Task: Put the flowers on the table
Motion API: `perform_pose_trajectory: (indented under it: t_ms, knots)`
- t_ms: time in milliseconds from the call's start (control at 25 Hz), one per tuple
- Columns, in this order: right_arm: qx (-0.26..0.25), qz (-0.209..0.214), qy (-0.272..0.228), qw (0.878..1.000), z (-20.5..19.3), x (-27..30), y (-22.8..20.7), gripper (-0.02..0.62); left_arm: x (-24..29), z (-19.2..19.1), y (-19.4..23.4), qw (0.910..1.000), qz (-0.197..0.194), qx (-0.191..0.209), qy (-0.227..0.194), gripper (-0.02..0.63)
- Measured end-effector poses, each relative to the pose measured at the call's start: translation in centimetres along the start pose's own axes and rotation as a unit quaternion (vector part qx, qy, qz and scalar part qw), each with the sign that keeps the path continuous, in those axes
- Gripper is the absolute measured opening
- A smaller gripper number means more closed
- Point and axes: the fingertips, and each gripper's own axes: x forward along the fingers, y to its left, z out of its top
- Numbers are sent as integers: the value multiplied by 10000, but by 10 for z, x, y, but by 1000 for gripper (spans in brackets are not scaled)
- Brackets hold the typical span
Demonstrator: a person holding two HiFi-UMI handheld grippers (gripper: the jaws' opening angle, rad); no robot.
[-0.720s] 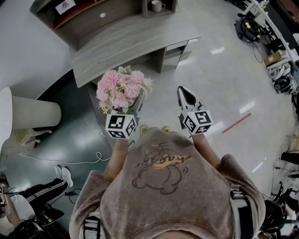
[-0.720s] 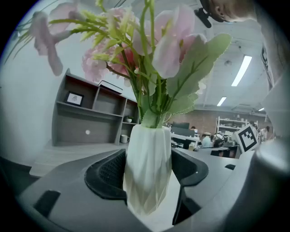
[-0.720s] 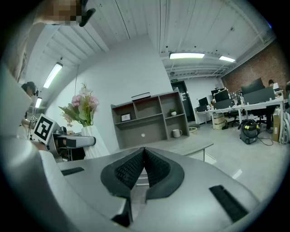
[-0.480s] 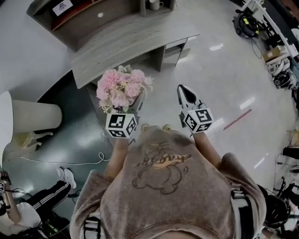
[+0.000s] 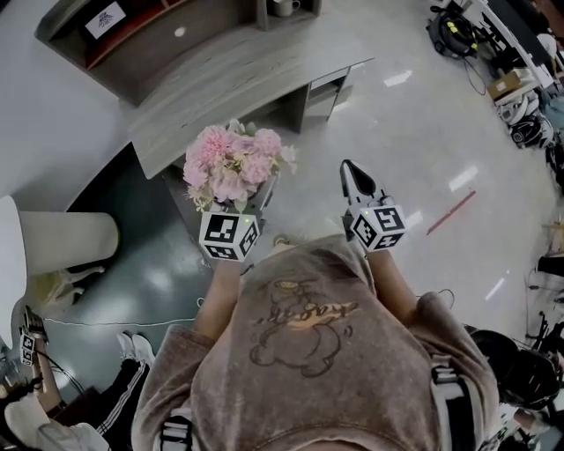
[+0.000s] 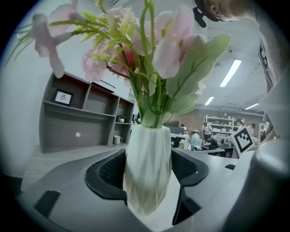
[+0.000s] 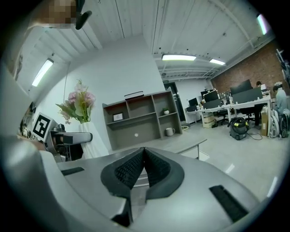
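One bunch of pink flowers (image 5: 231,166) with green leaves, standing upright in a white faceted vase (image 6: 147,195). The left gripper (image 6: 152,161) has the vase clamped, with its jaws spread wide and a pad pressed against each side around the middle. So the flowers are up in the air, not on the worktop (image 5: 247,75). In the head view they sit just short of its near edge, over the floor (image 5: 423,132).

The right gripper (image 7: 144,156) is off to the right of the flowers, also on the near side of the worktop. Its jaws are closed tight together with nothing in them. Both grippers point toward the worktop, roughly level.

The worktop is a grey curved slab, and behind it is a shelf unit (image 5: 132,40) with a white mug (image 5: 284,7) in one compartment. Another person's legs (image 5: 119,396) show on the floor, well clear of the worktop.
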Motion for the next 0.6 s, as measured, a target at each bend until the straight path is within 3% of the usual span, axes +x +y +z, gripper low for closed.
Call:
perform_pose_trajectory:
  t_ms: [320,600]
  knots:
    - [114,-292,-81,9995,-3,10,-3,-6,14,-3,14,9997,-229,44,20,319]
    - [117,-291,-77,9995,-2,49,-17,-6,46,-5,36,9996,-277,22,28,319]
